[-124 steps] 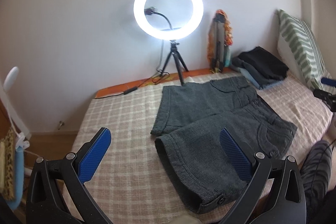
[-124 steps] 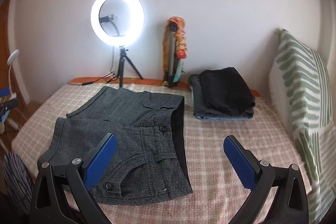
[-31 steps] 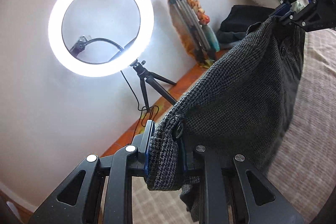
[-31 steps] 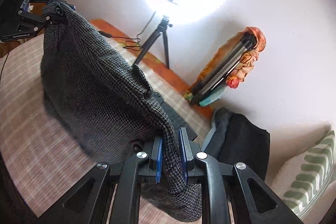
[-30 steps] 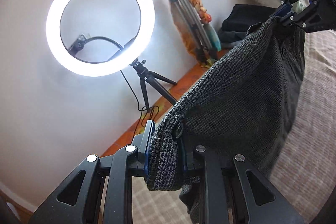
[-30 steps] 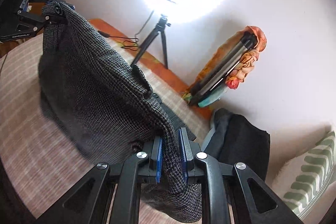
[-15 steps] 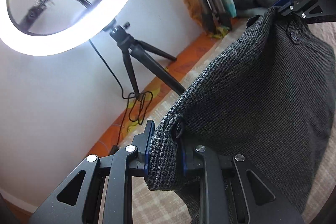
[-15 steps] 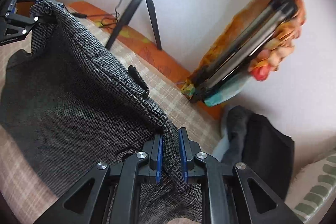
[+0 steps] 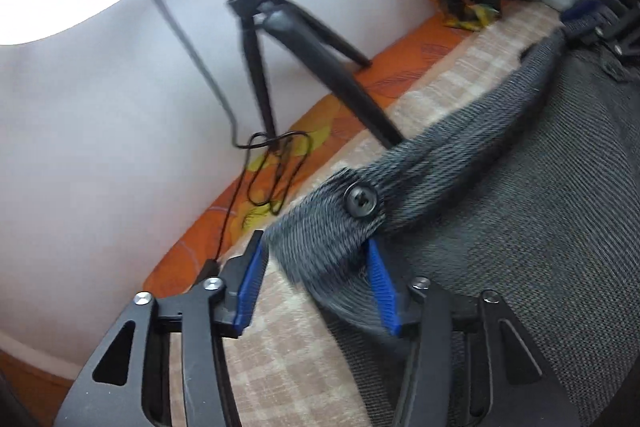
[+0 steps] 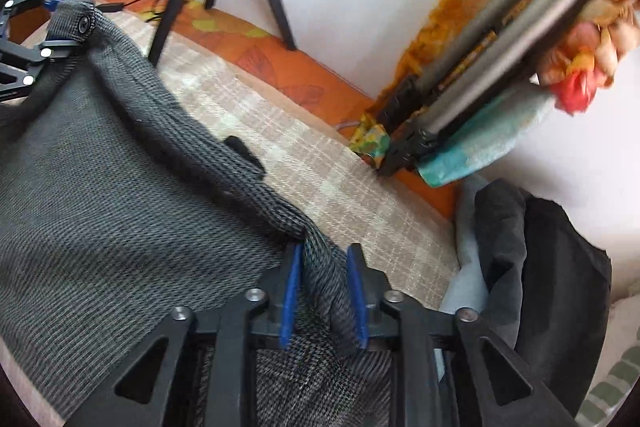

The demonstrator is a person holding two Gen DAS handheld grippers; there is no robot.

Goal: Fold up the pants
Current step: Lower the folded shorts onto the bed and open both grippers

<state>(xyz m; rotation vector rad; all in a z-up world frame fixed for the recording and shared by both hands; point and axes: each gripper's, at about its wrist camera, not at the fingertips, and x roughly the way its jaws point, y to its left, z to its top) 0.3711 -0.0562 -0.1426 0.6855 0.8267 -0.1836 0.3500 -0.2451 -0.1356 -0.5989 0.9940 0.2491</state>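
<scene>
The pants (image 9: 540, 219) lay spread over the checked bed (image 9: 288, 359), their waistband (image 10: 224, 183) running along the far edge toward the wall. The buttoned end (image 9: 361, 201) of the waistband sat between the blue pads of the left claw (image 9: 316, 287), which stood parted, with a gap showing on the left pad's side; the cloth lay loose between them. At the other end, the right claw (image 10: 323, 297) was also slightly parted, the waistband passing between its pads with a small gap on each side. In the right wrist view the left claw (image 10: 48, 27) showed at the far left by the button, and in the left wrist view the right claw (image 9: 592, 23) showed at the upper right, blurred.

Beyond the pants, an orange strip (image 9: 280, 167) edged the bed along the white wall. On it stood a black tripod (image 9: 272, 39) carrying a ring light (image 9: 60, 15), with a coiled cable (image 9: 272, 179) at its foot. A folded tripod (image 10: 492, 67) wrapped in patterned cloth leaned against the wall farther right. Beside it, a stack of dark folded clothes (image 10: 540, 287) rested on the bed, near a striped pillow (image 10: 616, 383).
</scene>
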